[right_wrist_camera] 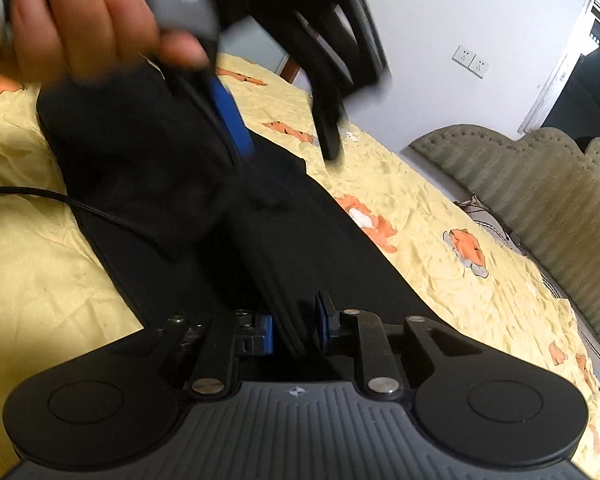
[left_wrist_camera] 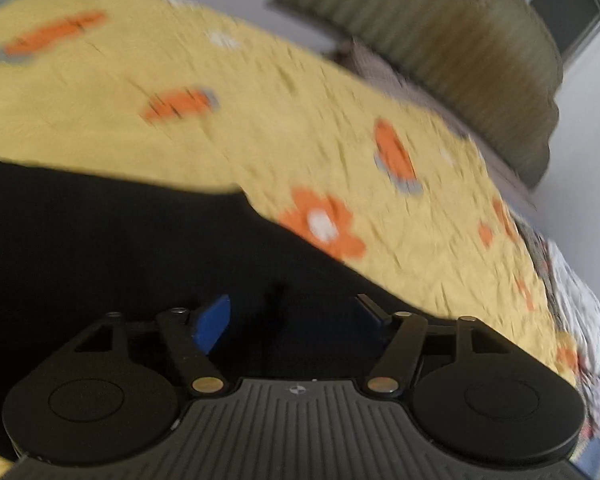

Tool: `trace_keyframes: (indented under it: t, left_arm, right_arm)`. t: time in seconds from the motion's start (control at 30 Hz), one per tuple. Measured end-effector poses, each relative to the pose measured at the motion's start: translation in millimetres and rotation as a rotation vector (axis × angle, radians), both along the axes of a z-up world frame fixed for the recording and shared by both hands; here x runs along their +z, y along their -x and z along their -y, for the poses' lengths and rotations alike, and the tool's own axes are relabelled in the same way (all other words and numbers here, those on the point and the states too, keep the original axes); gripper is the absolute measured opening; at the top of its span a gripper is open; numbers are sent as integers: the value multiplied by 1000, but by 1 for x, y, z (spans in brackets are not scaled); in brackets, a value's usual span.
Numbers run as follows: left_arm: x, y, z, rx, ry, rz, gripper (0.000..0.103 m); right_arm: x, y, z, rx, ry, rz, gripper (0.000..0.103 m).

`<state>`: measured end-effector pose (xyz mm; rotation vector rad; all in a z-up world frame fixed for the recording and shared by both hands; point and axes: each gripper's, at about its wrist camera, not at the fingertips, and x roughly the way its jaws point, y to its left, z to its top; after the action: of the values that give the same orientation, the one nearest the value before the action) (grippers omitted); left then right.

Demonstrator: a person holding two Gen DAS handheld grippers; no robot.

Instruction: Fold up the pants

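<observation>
Gripping a thick fold of black pants [right_wrist_camera: 204,216] between its blue pads, right claw [right_wrist_camera: 296,330] sits narrowed on the cloth. Left claw [left_wrist_camera: 292,320] gapes open, holding nothing, above the dark fabric. Pants lie lengthwise on a yellow flowered bedsheet [right_wrist_camera: 440,216], one end doubled over. Judged stage: first fold begun; further folds and smoothing remain.

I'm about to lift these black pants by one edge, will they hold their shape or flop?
Probably flop: the black pants already drape and bunch where one end is folded over. The right gripper pinches a thick ridge of layers, so the rest would likely sag. They look light, and may slide on the yellow sheet.
</observation>
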<state>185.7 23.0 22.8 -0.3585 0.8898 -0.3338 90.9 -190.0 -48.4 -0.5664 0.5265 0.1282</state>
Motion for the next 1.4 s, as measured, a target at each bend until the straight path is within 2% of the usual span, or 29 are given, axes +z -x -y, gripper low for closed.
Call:
trace_keyframes:
  t: [0.13,0.2,0.3,0.4,0.47,0.53,0.63,0.77,0.83,0.93,1.0,1.1,1.2,1.3,1.4]
  left_arm:
    - [30,27,-50,83,-57,74,79]
    - [44,41,-77,137,-119,113,84]
    - [68,55,-118,255,-272,174,87]
    - [90,65,-144,383,-482,260,99]
    - [96,66,-147,427,-596,306,101]
    - [94,63,-139,366,-612,313,101]
    - [77,56,-105,185,-503,294,101]
    - [43,42,-31,-81,-396,257,101]
    - [28,38,8,-190,-393,249,101]
    - [10,38,50,-303,-413,272,101]
    - [-3,37,75,-361,-436,274,101]
    - [-21,36,101,-405,-479,253,98]
    - [-24,46,104,-413,-477,270,100]
    - [-29,47,104,-427,-447,274,101]
    - [-44,33,126,-453,-477,218,101]
  right_arm:
    - [-4,1,-9,6,25,-5,20]
    - [-6,2,-15,11,56,-3,20]
    - [-4,14,-26,51,65,-21,20]
    - [9,25,-29,153,-18,-64,20]
    - [23,31,-24,182,-105,-54,20]
    - [36,27,-13,136,-199,-37,20]
    - [44,9,8,-12,-277,-7,20]
    - [39,-14,33,-180,-237,-34,20]
    - [41,-22,54,-256,-222,-48,20]
    - [34,-31,96,-347,-269,-104,20]
    - [22,-38,120,-382,-294,-154,21]
    - [21,-35,141,-409,-365,-148,23]
    - [33,-16,134,-427,-348,-77,23]
    - [28,-3,133,-383,-410,-100,24]
    - [15,0,129,-388,-382,-136,24]
